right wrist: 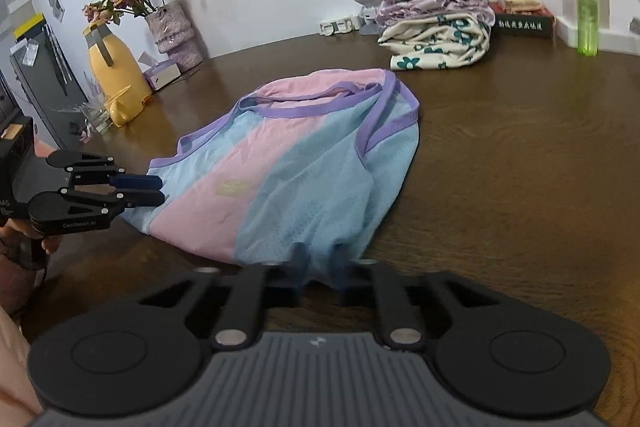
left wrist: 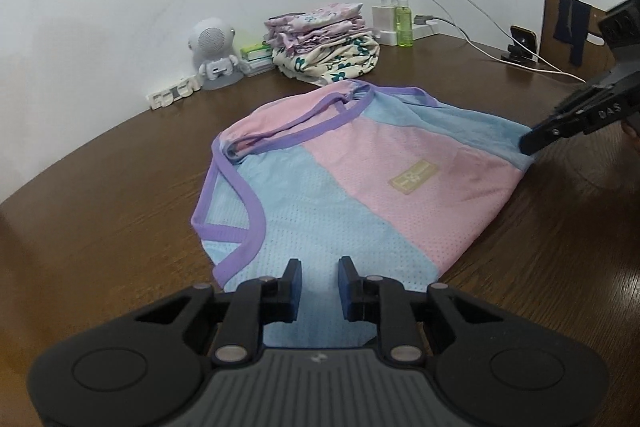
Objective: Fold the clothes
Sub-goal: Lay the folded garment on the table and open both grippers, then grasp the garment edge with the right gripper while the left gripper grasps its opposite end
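Observation:
A pink and blue mesh tank top (left wrist: 340, 179) with purple trim lies spread on the brown table (left wrist: 120, 187); it also shows in the right wrist view (right wrist: 288, 163). My left gripper (left wrist: 318, 283) is open, its fingers over the blue hem corner, seen from the side in the right wrist view (right wrist: 154, 189). My right gripper (right wrist: 320, 267) is blurred, its fingers a little apart at the other hem corner. In the left wrist view the right gripper (left wrist: 530, 143) touches that blue corner.
A stack of folded clothes (left wrist: 324, 43) sits by the wall, with a white speaker (left wrist: 212, 51), a green bottle (left wrist: 404, 21), chargers and cables (left wrist: 480, 27). A yellow jug (right wrist: 114, 67) and a vase of dried flowers (right wrist: 172, 27) stand far left.

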The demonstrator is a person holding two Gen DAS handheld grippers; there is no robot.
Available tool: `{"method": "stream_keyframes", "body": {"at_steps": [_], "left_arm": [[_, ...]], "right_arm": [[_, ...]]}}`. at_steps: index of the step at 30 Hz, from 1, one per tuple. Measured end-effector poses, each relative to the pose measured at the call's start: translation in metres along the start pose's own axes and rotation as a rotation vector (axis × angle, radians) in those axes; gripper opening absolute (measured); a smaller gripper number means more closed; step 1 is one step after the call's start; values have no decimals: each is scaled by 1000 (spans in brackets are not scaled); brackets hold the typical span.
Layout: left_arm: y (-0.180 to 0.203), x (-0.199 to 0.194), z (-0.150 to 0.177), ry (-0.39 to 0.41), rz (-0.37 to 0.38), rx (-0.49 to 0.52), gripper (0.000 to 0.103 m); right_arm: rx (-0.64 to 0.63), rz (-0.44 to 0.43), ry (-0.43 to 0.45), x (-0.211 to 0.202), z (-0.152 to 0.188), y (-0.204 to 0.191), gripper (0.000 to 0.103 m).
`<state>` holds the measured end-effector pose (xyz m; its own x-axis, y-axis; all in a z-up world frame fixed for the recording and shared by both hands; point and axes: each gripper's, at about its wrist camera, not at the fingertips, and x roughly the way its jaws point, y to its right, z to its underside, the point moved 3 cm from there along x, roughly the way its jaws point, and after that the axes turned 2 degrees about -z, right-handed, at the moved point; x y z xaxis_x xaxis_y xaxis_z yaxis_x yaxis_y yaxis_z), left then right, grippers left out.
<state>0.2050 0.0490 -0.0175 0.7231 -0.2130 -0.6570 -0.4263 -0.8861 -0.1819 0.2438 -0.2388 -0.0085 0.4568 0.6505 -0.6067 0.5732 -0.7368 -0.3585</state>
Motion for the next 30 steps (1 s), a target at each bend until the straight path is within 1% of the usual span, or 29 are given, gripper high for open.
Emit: {"method": "stream_keyframes", "body": {"at_steps": [4, 12, 17, 18, 19, 20, 21, 22, 23, 24, 25, 26, 27, 30], "left_arm": [[2, -5, 3, -11, -19, 3, 16], [26, -30, 22, -20, -24, 37, 9], [33, -38, 27, -24, -21, 44, 9], [32, -40, 27, -23, -20, 41, 15], [30, -43, 27, -14, -23, 36, 16], [28, -48, 26, 5, -21, 30, 19], [24, -56, 26, 27, -21, 22, 32], [19, -64, 26, 54, -23, 11, 41], [14, -73, 26, 84, -23, -2, 62], [12, -80, 27, 106, -19, -16, 77], [10, -86, 28, 122, -12, -26, 82], [9, -92, 29, 135, -4, -33, 88], [10, -95, 30, 137, 6, -33, 90], [16, -99, 33, 133, 16, -20, 91]], "right_arm": [[14, 0, -24, -13, 9, -7, 2], [51, 36, -67, -44, 44, -25, 2], [41, 50, -75, -56, 61, -42, 2], [41, 55, -72, -58, 62, -44, 3], [41, 60, -68, -61, 64, -46, 3], [43, 63, -53, -65, 64, -47, 7], [46, 66, -34, -70, 63, -47, 16], [16, 80, -13, -76, 63, -52, 24], [-22, 97, 8, -82, 62, -58, 46], [-60, 114, 29, -89, 61, -64, 57], [-98, 132, 50, -95, 60, -69, 59], [-152, 134, 49, -96, 60, -77, 61], [-208, 129, 37, -92, 60, -86, 64], [-407, 119, -16, -71, 58, -112, 65]]}}
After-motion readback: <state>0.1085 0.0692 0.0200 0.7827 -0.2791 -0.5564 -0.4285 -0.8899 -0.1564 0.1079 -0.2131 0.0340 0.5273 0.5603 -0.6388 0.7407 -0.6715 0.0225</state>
